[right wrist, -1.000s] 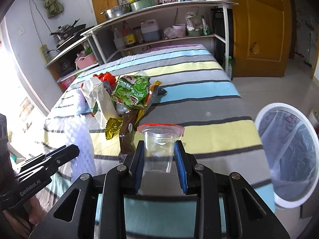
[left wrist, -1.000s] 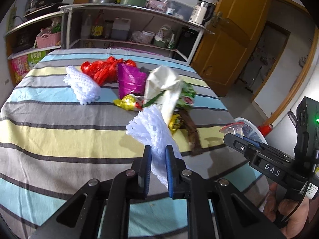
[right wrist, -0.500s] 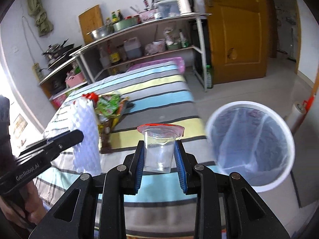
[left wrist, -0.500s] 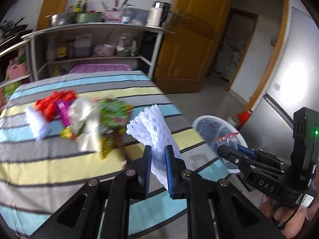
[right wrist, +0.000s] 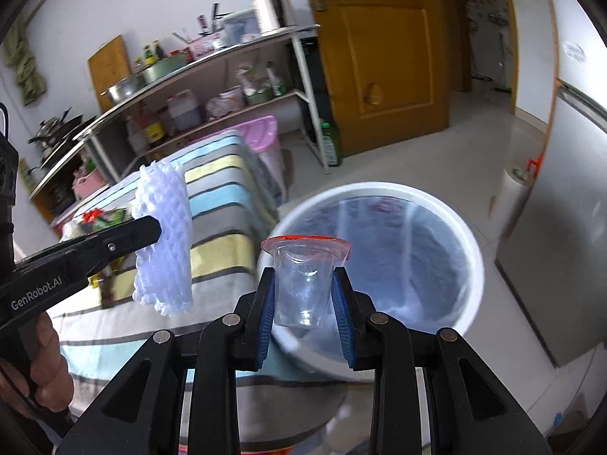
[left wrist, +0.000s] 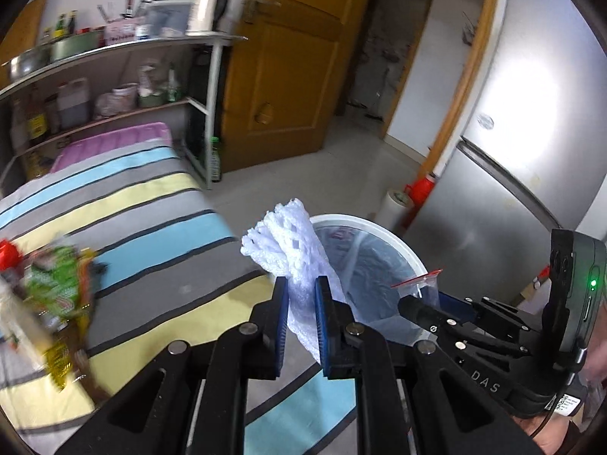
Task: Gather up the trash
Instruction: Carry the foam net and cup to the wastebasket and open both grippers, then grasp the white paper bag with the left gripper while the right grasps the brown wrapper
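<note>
My left gripper (left wrist: 300, 295) is shut on a white foam net sleeve (left wrist: 292, 239), held at the table's right edge beside the white bin (left wrist: 394, 239). In the right wrist view that sleeve (right wrist: 165, 239) hangs from the left gripper (right wrist: 155, 229) at the left. My right gripper (right wrist: 303, 295) is shut on a clear plastic cup (right wrist: 303, 284) with a red peeled lid, held over the near rim of the bin (right wrist: 470, 242), which has a clear liner. The cup (left wrist: 421, 284) also shows at the right gripper's tip in the left wrist view.
Snack wrappers (left wrist: 57, 280) lie blurred on the striped table (left wrist: 159, 235) at left. A metal shelf (right wrist: 212, 87) with bottles and pots stands behind it. A wooden door (right wrist: 379, 49), a grey fridge (left wrist: 504, 174) and a paper roll (right wrist: 512, 193) surround the bin.
Both grippers have swung right, away from the trash pile and toward the bin. The bin now fills the middle of both views. Neither grip has changed.
</note>
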